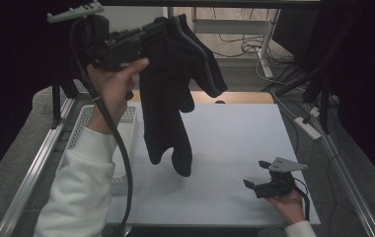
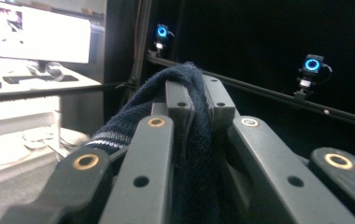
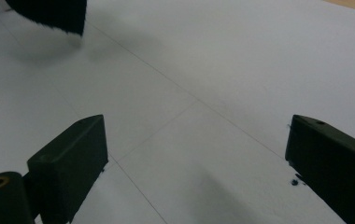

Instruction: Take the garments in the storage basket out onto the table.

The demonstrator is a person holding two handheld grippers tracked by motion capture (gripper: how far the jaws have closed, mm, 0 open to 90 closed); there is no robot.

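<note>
The left gripper (image 1: 148, 29) was clamped on dark socks (image 1: 170, 94) hanging above the table (image 1: 235, 148); a thin pinch risked dropping one. The right gripper (image 1: 257, 174) lay apart, empty.

High view overlooks table (image 1: 235, 148) — tool views sit close.

Probably a lab: tracking cameras (image 2: 312, 64) (blue-lit), black curtains (image 1: 13, 64).
</note>
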